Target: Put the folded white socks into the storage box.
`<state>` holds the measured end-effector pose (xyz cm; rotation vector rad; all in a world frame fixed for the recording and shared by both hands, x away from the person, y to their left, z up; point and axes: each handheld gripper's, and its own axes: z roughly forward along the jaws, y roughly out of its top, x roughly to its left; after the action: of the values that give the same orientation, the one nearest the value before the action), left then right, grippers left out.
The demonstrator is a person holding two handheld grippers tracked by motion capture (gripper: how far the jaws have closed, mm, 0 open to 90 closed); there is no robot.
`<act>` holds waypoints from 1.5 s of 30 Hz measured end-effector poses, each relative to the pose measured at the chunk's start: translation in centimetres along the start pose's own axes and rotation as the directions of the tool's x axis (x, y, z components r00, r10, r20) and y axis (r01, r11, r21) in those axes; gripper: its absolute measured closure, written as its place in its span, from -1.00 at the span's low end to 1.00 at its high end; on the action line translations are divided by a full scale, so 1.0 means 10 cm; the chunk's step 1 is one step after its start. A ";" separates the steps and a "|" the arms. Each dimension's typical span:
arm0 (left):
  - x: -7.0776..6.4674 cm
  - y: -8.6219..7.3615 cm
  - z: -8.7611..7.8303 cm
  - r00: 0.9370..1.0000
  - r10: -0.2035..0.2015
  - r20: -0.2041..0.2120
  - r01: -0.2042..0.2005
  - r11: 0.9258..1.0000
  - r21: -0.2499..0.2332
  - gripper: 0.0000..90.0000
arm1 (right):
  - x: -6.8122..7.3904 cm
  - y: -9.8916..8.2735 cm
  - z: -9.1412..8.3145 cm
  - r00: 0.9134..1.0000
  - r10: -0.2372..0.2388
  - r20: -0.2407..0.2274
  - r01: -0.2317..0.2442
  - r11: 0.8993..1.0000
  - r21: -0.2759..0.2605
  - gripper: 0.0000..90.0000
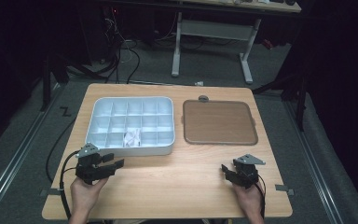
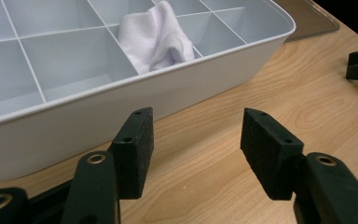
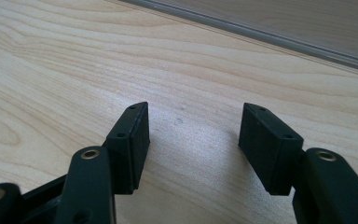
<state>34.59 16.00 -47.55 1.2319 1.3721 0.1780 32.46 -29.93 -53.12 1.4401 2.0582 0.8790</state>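
Light wooden desk [image 1: 177, 186] seen from above, carrying a shallow white plastic organiser tray with a grid of square compartments [image 1: 100, 145] on its left half and a flat brown rectangular lid with a grey rim and rounded corners [image 1: 219, 122] just to the right of it, the two near each other but apart. Crumpled white cloth [image 1: 132, 137] lying in one compartment of the tray's front row, roughly mid-row; in the left gripper view the same cloth [image 2: 156, 39] bunched up against the dividers, rising a little above them. Left gripper [image 1: 113, 164] held low over the desk just in front of the tray's near left corner, pointing rightward along the front wall; jaws wide apart with nothing between them, only bare wood and the tray's white wall [image 2: 121, 112] beyond. Right gripper [image 1: 227, 169] held near the desk's front right, well apart from the tray and a little in front of the brown lid; jaws likewise wide, empty, with bare wood grain and the lid's grey edge [image 3: 261, 35] farther off. One hand on each gripper, entering from the bottom edge.
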 end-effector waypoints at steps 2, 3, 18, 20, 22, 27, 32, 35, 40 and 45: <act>0.00 -0.02 0.00 1.000 0.000 0.003 0.000 1.000 0.001 0.00 | 0.00 0.00 0.00 1.000 0.000 0.000 0.000 1.000 0.000 -0.04; -0.01 -0.03 0.01 1.000 0.000 0.003 0.000 1.000 0.002 -0.01 | 0.00 0.00 0.00 1.000 0.000 0.000 0.000 1.000 0.000 -0.04; -0.03 -0.17 0.05 1.000 -0.001 0.017 0.001 0.999 0.042 -0.02 | 0.00 0.00 0.00 1.000 -0.001 0.000 0.001 1.000 0.000 -0.04; -0.03 -0.19 0.06 1.000 0.004 0.018 -0.004 0.999 0.047 -0.02 | 0.00 0.00 0.00 1.000 -0.001 0.000 0.001 1.000 0.000 -0.04; -0.03 -0.21 0.08 1.000 0.008 0.017 -0.009 0.999 0.053 -0.03 | 0.00 0.00 0.00 1.000 -0.001 0.000 0.001 1.000 0.000 -0.04; -0.04 -0.26 0.09 1.000 0.011 0.019 -0.012 0.998 0.063 -0.03 | 0.00 0.00 0.00 1.000 -0.001 0.000 0.001 1.000 0.000 -0.04; -0.03 -0.34 0.12 1.000 0.009 0.019 -0.010 0.997 0.077 -0.03 | 0.00 0.00 0.00 1.000 -0.001 0.000 0.001 1.000 0.000 -0.04; -0.02 -0.38 0.15 1.000 0.011 0.012 -0.012 0.997 0.082 -0.03 | 0.00 0.00 0.00 1.000 -0.001 0.000 0.001 1.000 0.000 -0.04; -0.01 -0.46 0.19 1.000 0.019 0.011 -0.020 0.995 0.094 -0.04 | 0.00 0.00 0.00 1.000 -0.001 0.000 0.001 1.000 0.000 -0.04; -0.01 -0.53 0.24 1.000 0.025 0.003 -0.025 0.995 0.099 -0.04 | 0.00 0.00 0.00 1.000 -0.001 0.000 0.001 1.000 0.000 -0.04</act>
<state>33.65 12.40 -51.97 1.3316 1.3780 0.1269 32.46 -29.93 -53.13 1.4387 2.0591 0.8786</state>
